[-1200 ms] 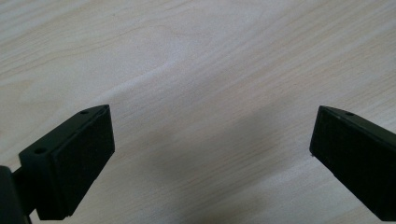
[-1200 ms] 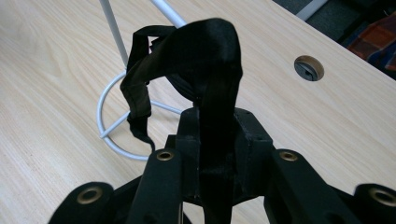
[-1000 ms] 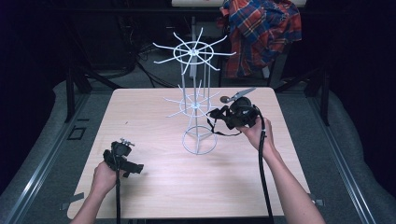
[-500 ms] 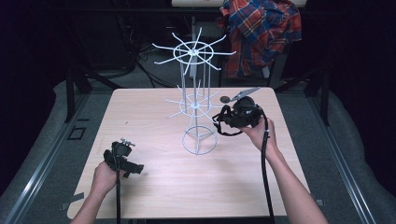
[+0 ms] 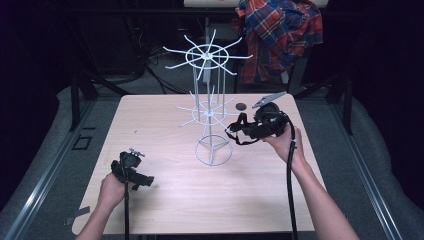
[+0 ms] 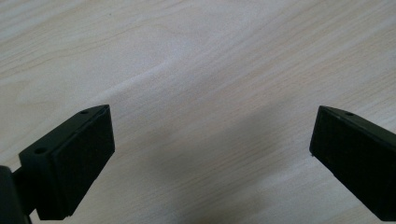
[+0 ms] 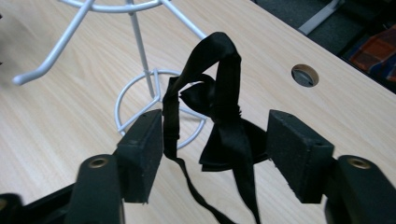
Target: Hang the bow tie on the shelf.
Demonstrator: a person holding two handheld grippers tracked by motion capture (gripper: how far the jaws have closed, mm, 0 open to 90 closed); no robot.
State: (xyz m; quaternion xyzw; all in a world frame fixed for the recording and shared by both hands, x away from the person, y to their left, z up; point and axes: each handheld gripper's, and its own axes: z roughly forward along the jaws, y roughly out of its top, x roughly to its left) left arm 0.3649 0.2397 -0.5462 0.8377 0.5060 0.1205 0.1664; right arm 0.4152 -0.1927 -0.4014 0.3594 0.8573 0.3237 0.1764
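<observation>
A white wire display rack stands near the middle of the pale wood surface, its ring base just at 8 o'clock of the right tool. A black bow tie with its strap hangs between that tool's jaws, which stand part open; whether either pad pinches the strap I cannot tell. The rack's lower spokes reach out at 10 o'clock of the tie, close by. A round cable hole sits in the surface at 12 o'clock of the right tool. A plaid shirt hangs in the dark room beyond the far edge, at 1 o'clock. The left tool rests at 7 o'clock of the rack, well apart; the left gripper view shows its jaws wide over bare wood. The right gripper view shows the tie's folds, which the high view leaves as a dark tangle.
</observation>
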